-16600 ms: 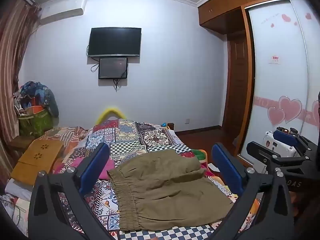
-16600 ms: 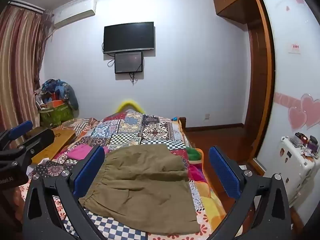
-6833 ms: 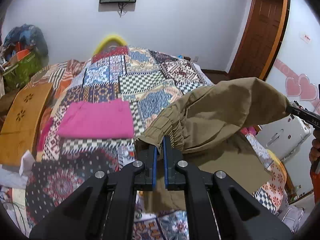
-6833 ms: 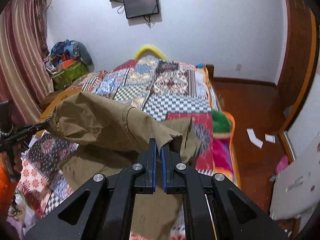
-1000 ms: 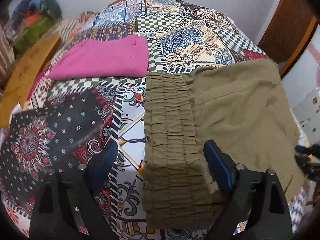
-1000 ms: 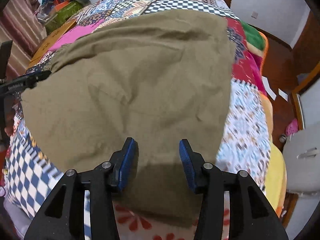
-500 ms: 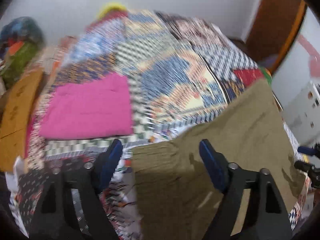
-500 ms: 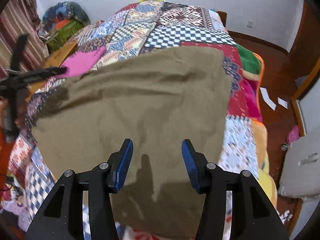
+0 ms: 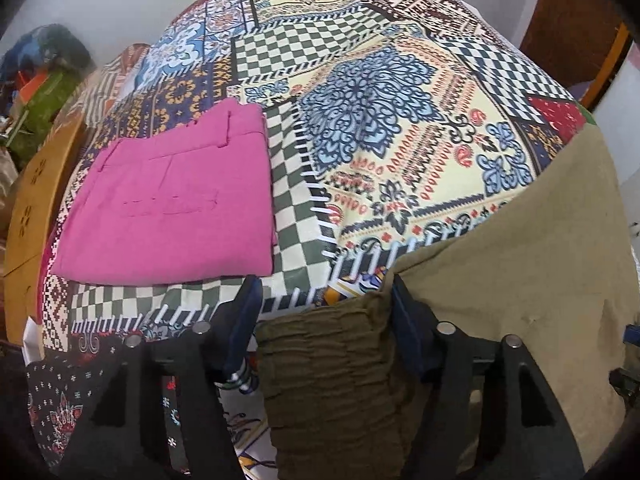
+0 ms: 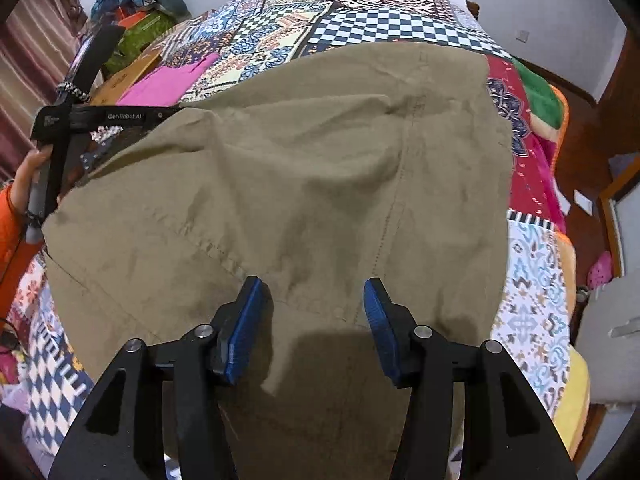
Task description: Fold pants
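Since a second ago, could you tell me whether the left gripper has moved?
Yes: left gripper moved up the khaki pants to their waistband corner, nearer the pink pants.

Left black two-finger gripper with blue pads (image 9: pixel 324 312) angled steeply down, jaws just been closing, still parted; right black, blue-padded gripper (image 10: pixel 312 312) tilted down, jaws apart, opening slightly.

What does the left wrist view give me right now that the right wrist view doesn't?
Left wrist only: the gathered elastic waistband of the olive pants, lying between the open pads of the left tool, and the whole folded pink garment.

Right wrist only: the flat olive pants body with its seams, the right tool open over it, and the bed's far edge with the floor.

Both: the pants on the patchwork quilt.
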The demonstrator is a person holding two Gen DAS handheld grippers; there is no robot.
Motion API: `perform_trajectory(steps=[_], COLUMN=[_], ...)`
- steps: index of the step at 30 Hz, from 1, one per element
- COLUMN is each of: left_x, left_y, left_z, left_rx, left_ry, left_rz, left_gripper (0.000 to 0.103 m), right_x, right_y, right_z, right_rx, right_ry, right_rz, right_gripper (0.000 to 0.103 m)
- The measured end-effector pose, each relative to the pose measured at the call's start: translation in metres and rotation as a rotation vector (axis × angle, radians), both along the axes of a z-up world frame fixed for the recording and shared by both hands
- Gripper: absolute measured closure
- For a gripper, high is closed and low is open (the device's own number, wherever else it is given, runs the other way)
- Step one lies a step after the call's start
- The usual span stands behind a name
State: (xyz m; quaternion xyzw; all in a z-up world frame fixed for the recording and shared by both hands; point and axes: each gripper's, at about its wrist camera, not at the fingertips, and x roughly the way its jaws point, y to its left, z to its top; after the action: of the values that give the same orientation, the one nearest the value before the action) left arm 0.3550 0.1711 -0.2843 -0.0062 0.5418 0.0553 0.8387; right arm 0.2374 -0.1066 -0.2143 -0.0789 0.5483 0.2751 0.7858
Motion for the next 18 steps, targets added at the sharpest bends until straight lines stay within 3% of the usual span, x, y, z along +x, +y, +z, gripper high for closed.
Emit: perform_trajectory(steps=[3, 5, 11, 15, 18], left_x=[0.002, 0.003, -0.027, -0.052, -0.065], left_y=[0.005, 0.008, -0.001, -0.012, -0.025], left_z=[-0.002, -0.001, 0.048, 0.071, 0.064], left_rx=[0.002, -0.008, -0.028, -0.083, -0.117], left_ry=[0.003, 0.005, -0.082, -0.125, -0.096], left_rz=[0.020, 0.029, 0.012, -0.033, -0.065], left_gripper=[0.025, 0.026, 0.031, 0.031, 0.031], right_x=[-0.006, -0.006, -0.003, 0.007, 0.018], right_y=[-0.006, -0.013, -0.032, -0.030, -0.018], right_z=[0.001, 0.000, 0.008, 0.030, 0.045], right_rx=[-0.020, -0.022, -0.016, -0.018, 0.005], right_ry=[-0.011, -0.005, 0.036, -0.032, -0.089], right_rz=[-0.006, -0.022, -0.059, -0.072, -0.064], right_gripper=[0.054, 0.054, 0.051, 0.051, 0.051])
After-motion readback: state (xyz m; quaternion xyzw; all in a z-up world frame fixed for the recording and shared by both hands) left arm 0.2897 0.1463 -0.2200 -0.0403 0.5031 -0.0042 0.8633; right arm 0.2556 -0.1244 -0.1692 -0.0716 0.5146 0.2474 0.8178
